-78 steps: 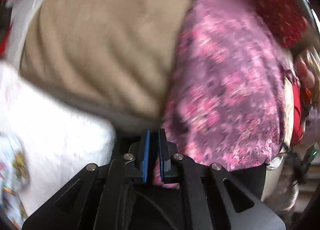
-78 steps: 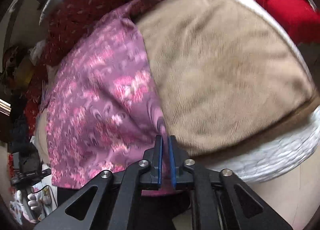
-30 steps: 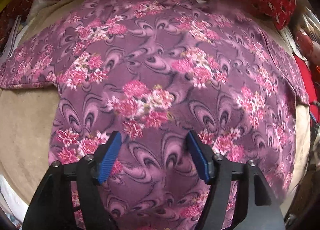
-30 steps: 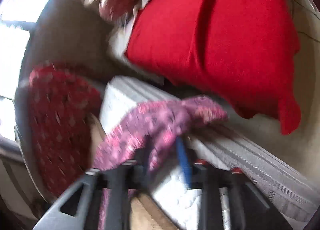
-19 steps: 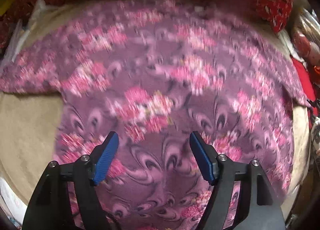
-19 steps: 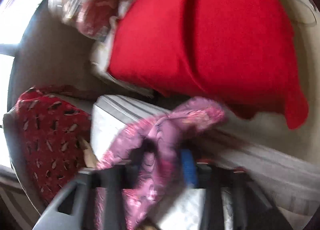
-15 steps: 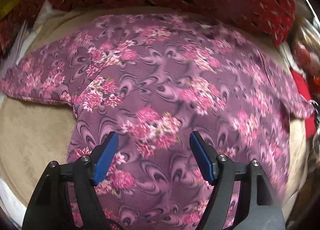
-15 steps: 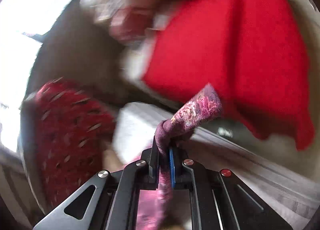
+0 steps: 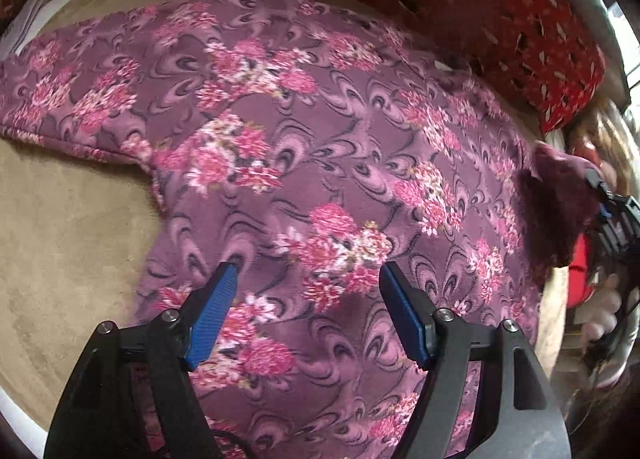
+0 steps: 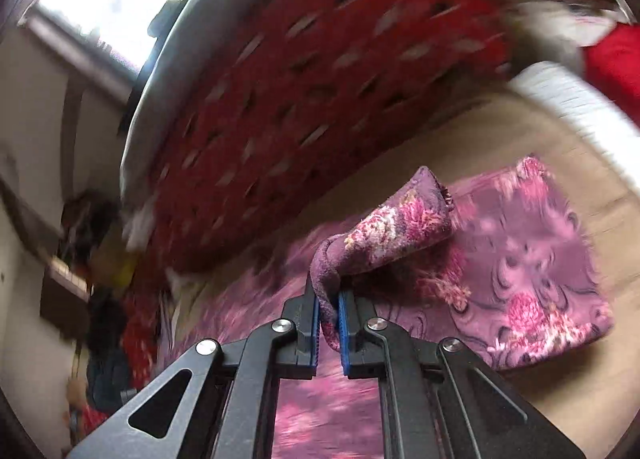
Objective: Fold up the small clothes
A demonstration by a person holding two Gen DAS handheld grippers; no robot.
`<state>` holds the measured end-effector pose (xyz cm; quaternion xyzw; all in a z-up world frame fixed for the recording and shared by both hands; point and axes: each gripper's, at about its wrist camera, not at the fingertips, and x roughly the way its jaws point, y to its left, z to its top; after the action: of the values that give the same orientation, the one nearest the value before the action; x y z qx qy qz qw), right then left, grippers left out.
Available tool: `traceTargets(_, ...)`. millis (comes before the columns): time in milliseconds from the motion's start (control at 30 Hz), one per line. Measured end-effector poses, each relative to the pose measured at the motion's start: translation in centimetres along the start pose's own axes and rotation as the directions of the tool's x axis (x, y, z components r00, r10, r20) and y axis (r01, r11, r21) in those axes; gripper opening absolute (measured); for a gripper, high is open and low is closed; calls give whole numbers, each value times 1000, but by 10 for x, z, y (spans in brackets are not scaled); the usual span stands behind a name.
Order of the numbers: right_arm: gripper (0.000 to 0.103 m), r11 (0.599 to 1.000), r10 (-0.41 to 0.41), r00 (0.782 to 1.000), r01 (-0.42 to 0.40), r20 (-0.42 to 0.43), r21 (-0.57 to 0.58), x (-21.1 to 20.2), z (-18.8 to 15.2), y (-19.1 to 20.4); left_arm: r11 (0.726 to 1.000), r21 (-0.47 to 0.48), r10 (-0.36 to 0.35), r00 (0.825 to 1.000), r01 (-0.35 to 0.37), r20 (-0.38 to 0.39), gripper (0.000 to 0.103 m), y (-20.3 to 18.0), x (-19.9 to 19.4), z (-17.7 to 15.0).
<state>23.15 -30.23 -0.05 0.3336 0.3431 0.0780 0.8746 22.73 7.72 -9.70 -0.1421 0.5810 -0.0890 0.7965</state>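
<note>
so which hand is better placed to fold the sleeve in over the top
Right. Its gripper is already shut on the sleeve, lifted off the top. The left gripper hangs open over the middle of the top, gripping nothing.

The left tool [image 9: 307,291] hangs above the purple floral garment [image 9: 304,163] with its blue pads [image 9: 210,317] spread wide, nothing between them. The right tool [image 10: 329,323] is clamped on a lifted sleeve end of that garment, and appears at the garment's right edge in the left view.
</note>
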Motion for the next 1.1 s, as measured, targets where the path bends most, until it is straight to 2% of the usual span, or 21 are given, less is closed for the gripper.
traceTargets(167,7,993,21,994,-34,-110,-116,52,-39,73,1000,-21,-17,1000,17,23,73,31,-17,1)
traceTargets(267,8,983,25,988,-52,-154,-174,71,-61,105,999,-21,-33,999,34,32,73,44,-27,1)
traceTargets(400,14,976,22,970,-74,-242,-206,110,-96,136,1000,6,-27,999,26,46,73,53,-37,-5)
traceTargets(500,27,972,-53,940,-29,-336,-232,141,-127,139,999,25,-35,998,33,51,73,46,-37,-4)
traceTargets(567,28,976,-73,909,-18,-410,-216,151,-145,131,999,40,-36,998,34,47,73,38,-34,-2)
traceTargets(600,28,980,-56,904,-31,-424,-194,148,-151,127,998,53,-40,998,38,46,73,33,-33,-3)
traceTargets(733,34,985,23,906,-93,-423,-146,113,-147,114,994,103,-38,999,36,15,73,3,-16,0)
traceTargets(900,35,995,43,939,-72,-341,-72,60,-124,69,988,149,41,999,-41,2,73,-32,13,22)
traceTargets(967,36,998,50,950,-57,-308,-12,40,-117,43,992,107,68,998,-65,-18,73,-34,28,33)
traceTargets(1033,36,998,57,961,-48,-271,39,21,-109,19,998,45,53,999,-53,0,74,-34,31,41)
traceTargets(1067,36,997,57,967,-44,-249,59,13,-106,9,999,28,46,999,-46,11,70,-34,29,43)
traceTargets(1100,36,996,53,973,-37,-224,76,5,-102,0,1000,4,28,999,-29,38,61,-35,24,47)
